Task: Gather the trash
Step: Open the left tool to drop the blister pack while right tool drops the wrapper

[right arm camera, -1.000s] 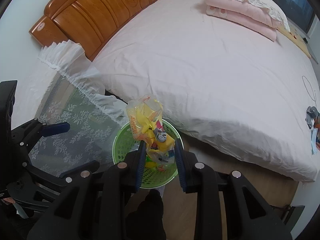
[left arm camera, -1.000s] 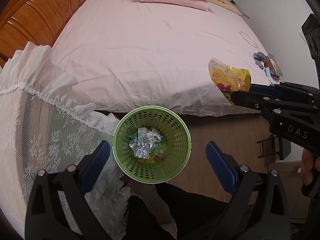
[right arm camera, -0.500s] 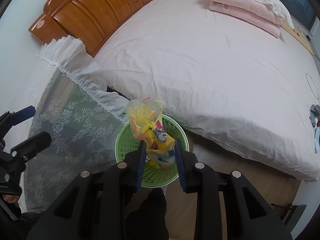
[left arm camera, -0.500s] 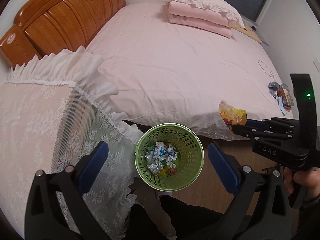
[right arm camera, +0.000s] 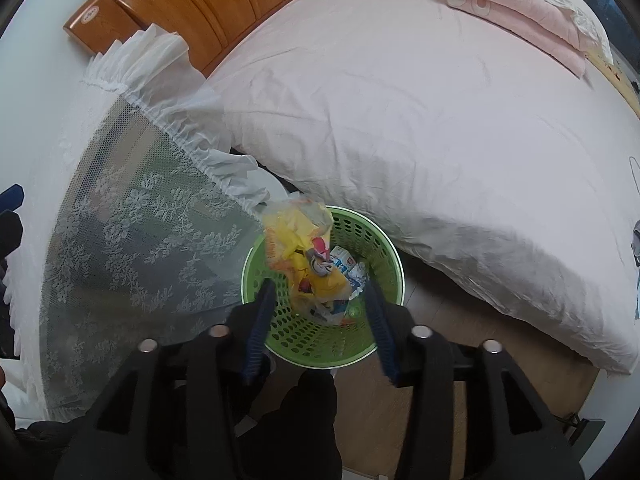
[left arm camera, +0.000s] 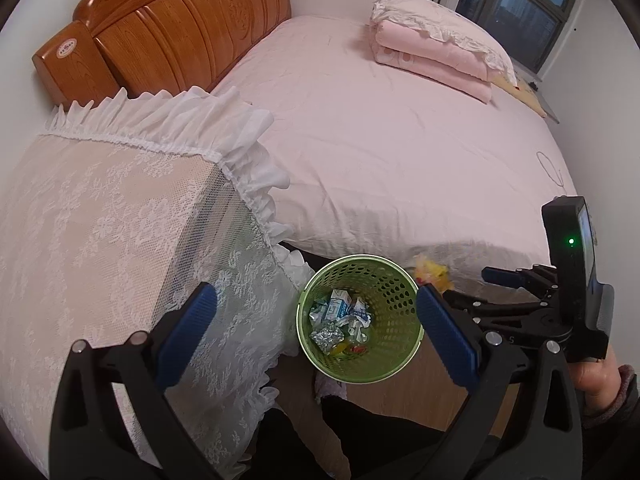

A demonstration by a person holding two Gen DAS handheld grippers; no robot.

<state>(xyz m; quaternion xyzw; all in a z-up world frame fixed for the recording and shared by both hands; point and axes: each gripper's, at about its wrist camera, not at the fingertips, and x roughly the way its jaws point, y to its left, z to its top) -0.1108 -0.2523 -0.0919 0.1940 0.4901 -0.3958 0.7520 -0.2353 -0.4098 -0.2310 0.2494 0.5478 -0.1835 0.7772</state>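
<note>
- 1 green mesh bin (left arm camera: pixel 360 320), on floor beside the bed.
- 1 yellow snack bag (right arm camera: pixel 308 264), over the bin opening.
- Approx. 3–4 crumpled wrappers (left arm camera: pixel 340 316) inside the bin; exact no. can't tell, they overlap.
- 2 grippers: left gripper (left arm camera: pixel 316 336), right gripper (right arm camera: pixel 322 322).
- 1 bed (left arm camera: pixel 400 140) w/ 1 wooden headboard (left arm camera: pixel 180 36).
- 1 stack of folded pink bedding (left arm camera: pixel 436 44), 2 layers visible.
- 1 lace-covered nightstand (left arm camera: pixel 108 208).
- 1 window (left arm camera: pixel 516 4).
- A few small items (right arm camera: pixel 636 256) at bed's far edge; no. unclear.
</note>
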